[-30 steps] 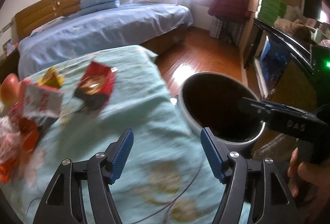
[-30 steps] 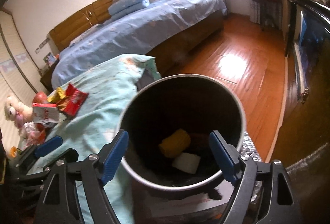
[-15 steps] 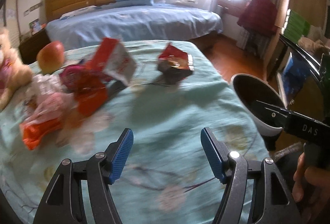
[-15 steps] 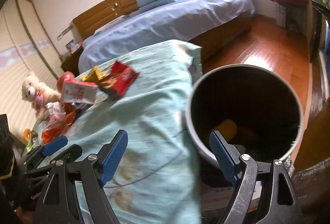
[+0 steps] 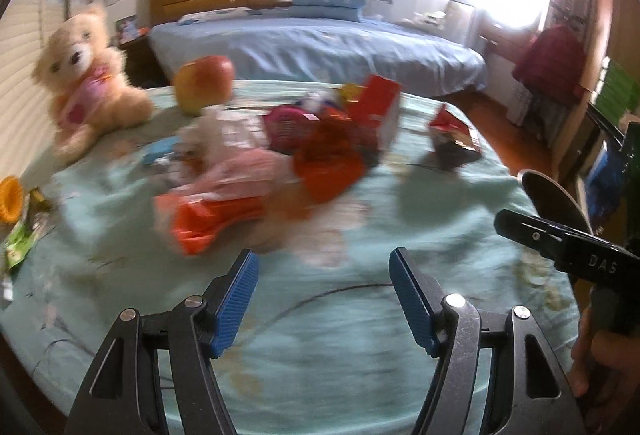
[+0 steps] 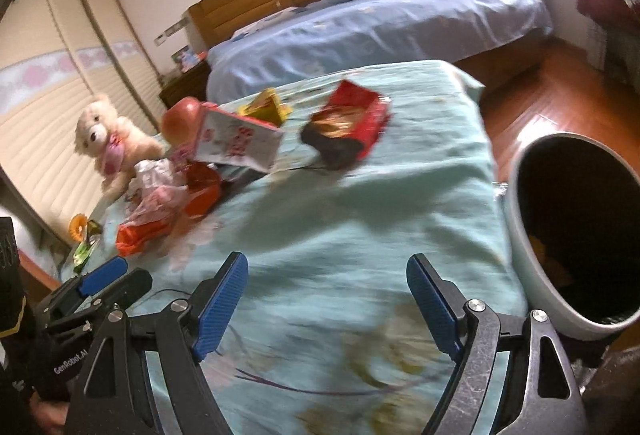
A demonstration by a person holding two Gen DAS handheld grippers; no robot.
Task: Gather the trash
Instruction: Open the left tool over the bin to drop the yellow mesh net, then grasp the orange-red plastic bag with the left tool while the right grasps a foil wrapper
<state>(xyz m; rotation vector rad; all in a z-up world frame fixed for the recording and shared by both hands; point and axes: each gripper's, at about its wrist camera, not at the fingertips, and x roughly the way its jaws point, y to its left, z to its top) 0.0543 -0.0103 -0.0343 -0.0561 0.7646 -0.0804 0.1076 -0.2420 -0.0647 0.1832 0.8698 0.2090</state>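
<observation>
Trash lies in a heap on a table under a light green cloth [image 5: 320, 335]: an orange wrapper [image 5: 216, 223], a pink plastic bag [image 5: 240, 171], a red-and-white carton [image 6: 240, 143], a yellow wrapper [image 6: 266, 107] and a red snack bag [image 6: 352, 123]. A grey bin [image 6: 576, 235] stands at the table's right edge with yellow trash inside. My left gripper [image 5: 324, 299] hangs open over the bare cloth, short of the heap. My right gripper [image 6: 326, 303] is open too, nothing between its fingers, with the bin to its right.
A teddy bear [image 5: 88, 75] and an apple [image 5: 204, 83] sit behind the heap. An orange toy [image 5: 12, 199] and a green packet [image 5: 18, 247] lie at the left edge. A blue bed [image 5: 320, 51] and wooden floor [image 6: 560, 91] lie beyond.
Both grippers have swung left from the bin toward the heap. The bin has slid to the right edge of both views. The teddy bear and apple have come into view.
</observation>
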